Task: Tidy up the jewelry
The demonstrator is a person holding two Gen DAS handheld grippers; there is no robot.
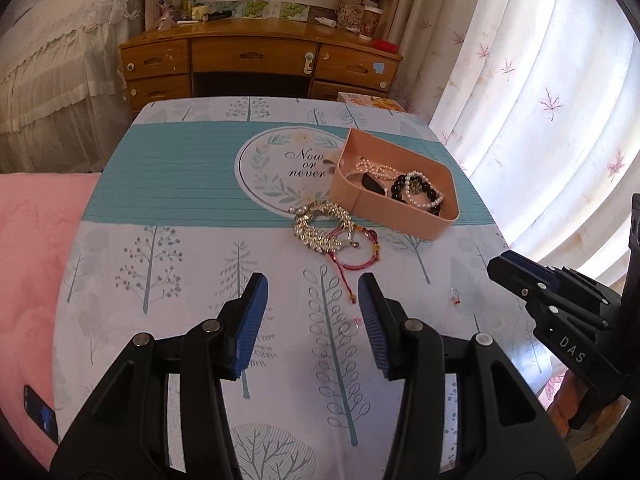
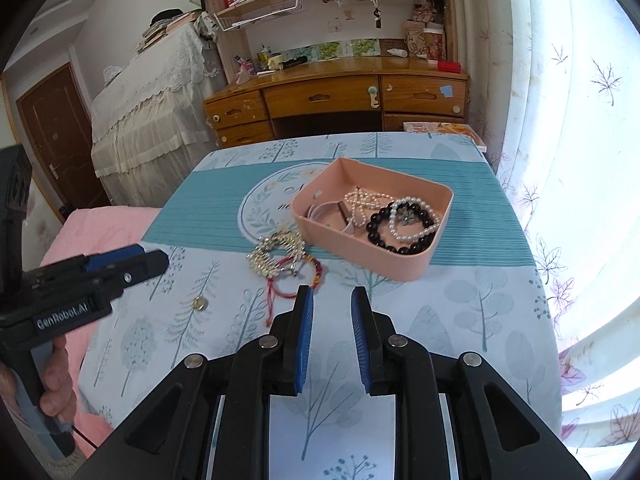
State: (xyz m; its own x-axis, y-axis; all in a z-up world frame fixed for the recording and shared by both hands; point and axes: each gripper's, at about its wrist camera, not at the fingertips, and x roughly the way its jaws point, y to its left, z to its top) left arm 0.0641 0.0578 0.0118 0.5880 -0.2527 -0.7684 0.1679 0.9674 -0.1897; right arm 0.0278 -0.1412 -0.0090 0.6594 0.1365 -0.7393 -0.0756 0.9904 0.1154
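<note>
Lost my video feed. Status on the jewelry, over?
Left gripper and right gripper open, empty. Gold chain and red bracelet outside pink tray. Path clear.

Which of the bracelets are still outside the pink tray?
The gold chain bracelet and red cord bracelet, tangled together on the tablecloth beside the pink tray. The black bead bracelet and pearl bracelet lie inside.
</note>
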